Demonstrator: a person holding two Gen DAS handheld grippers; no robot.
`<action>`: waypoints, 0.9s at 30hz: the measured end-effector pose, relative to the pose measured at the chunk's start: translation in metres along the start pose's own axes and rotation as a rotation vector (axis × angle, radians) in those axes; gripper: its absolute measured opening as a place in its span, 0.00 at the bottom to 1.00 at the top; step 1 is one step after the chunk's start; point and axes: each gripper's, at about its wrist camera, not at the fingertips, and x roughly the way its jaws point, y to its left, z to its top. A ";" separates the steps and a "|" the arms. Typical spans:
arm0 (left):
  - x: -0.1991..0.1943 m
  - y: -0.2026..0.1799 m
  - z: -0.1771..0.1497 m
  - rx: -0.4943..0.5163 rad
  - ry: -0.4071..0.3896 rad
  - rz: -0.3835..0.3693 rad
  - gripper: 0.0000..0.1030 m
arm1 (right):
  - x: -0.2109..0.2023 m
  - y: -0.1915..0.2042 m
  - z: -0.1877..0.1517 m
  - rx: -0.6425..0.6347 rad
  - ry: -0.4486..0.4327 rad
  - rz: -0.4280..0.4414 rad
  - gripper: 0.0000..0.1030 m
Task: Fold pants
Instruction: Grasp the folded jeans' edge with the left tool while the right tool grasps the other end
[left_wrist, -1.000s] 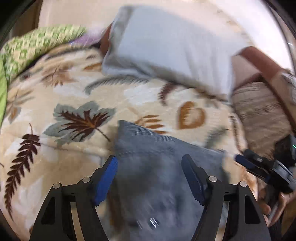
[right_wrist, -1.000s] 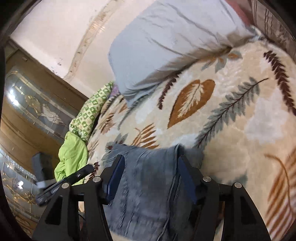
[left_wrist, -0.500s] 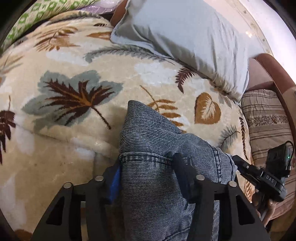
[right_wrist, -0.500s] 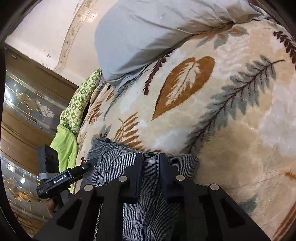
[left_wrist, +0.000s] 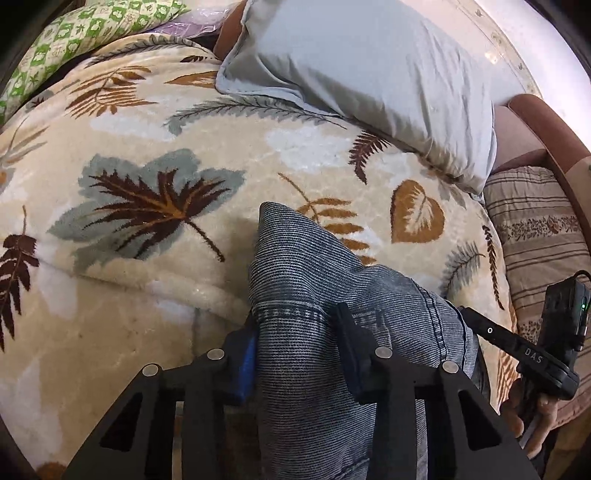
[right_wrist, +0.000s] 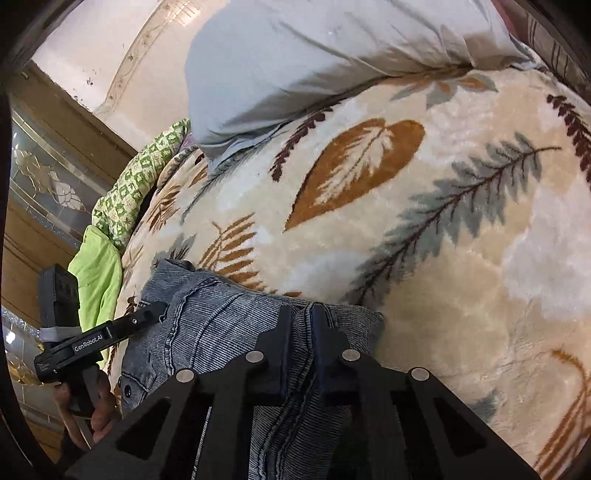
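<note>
- While the jeans (left_wrist: 314, 295) lie on the bed near its front edge, both claws grip their near end.
- The left claw (left_wrist: 299, 343) is pinched on a thick bunch of the jeans, with the cloth filling the gap between its blue pads (left_wrist: 246, 360).
- The right claw (right_wrist: 300, 332) is squeezed almost flat on a seam of the same jeans.
- The two claws sit side by side on that near end, quite close to each other.
- The jeans run away from the claws, up the bed toward the gray pillow (left_wrist: 369, 70), and the far tip points at it.
- So the long way of the jeans goes straight ahead of both claws, not sideways.
- The far end rests on the leaf blanket (left_wrist: 147, 147), a good way short of the pillow.
- Neither hand looks nearer to the far end; each holds its own part of the near end.
- I think the next move is to lift the held end and carry it forward over the far tip.
- The cloth is thick and floppy, so it may sag or slip if one claw lets go early.
- A green patterned cushion (right_wrist: 136, 192) lies off to the left, out of the way.
</note>
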 end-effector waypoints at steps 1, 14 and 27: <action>-0.001 0.002 0.000 -0.013 0.001 -0.008 0.39 | -0.001 -0.001 0.000 0.006 -0.001 0.006 0.10; -0.008 0.023 0.007 -0.116 -0.035 -0.062 0.45 | -0.012 -0.013 -0.001 0.063 -0.033 0.104 0.15; -0.004 0.009 0.003 -0.075 -0.034 -0.030 0.37 | -0.015 0.005 -0.018 0.006 0.011 0.071 0.19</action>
